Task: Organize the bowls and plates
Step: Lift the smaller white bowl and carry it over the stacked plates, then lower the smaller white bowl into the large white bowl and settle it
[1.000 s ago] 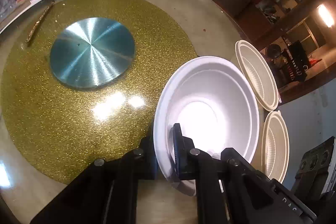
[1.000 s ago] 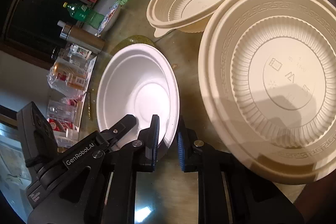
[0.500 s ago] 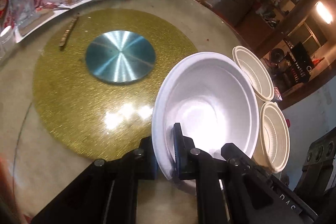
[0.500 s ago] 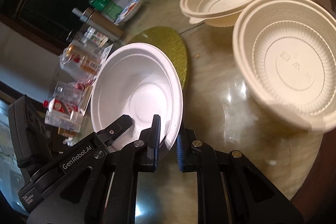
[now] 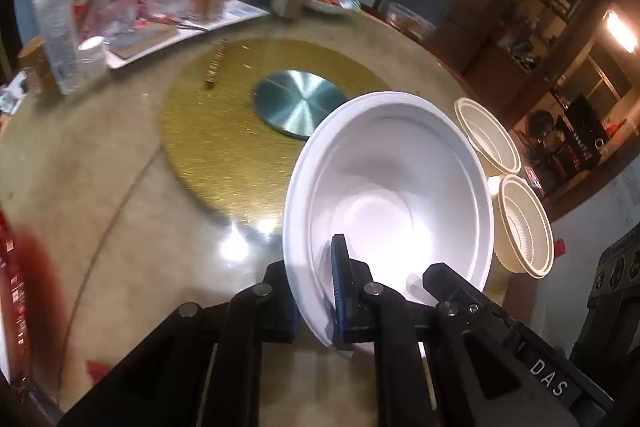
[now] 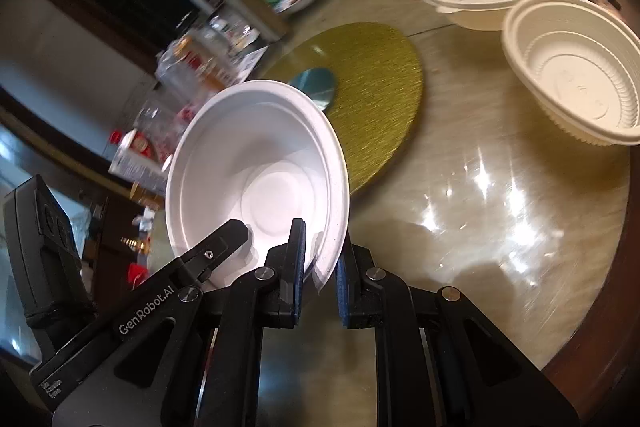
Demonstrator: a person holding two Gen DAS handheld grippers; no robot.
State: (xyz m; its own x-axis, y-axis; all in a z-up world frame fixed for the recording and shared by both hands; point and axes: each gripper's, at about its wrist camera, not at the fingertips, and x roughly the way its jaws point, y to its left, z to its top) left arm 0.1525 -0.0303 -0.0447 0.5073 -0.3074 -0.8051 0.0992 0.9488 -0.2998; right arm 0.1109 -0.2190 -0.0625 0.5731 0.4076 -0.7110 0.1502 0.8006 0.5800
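Glossy stone-look table (image 5: 120, 195) fills both views, with a gold glitter disc (image 5: 224, 131) and a brushed metal hub (image 5: 300, 103) at its middle and bottles and packets crowding the upper left of each frame. We hold 1 white bowl (image 5: 384, 195) between us: our left gripper (image 5: 316, 303) is clamped on its near rim at the bottom centre of the left view, and our right gripper (image 6: 320, 267) pinches the opposite rim at the bottom centre of the right view. The bowl looks lifted and tilted, clear of the table. 2 cream ribbed bowls (image 6: 572, 67) sit side by side at the upper right of the right view, likely where ours belongs. The rim is thin and bends easily, so if our 2 hands drift apart or twist against each other, it may buckle or slip from 1 pinch. Setting it down tilted could knock the cream bowls aside.
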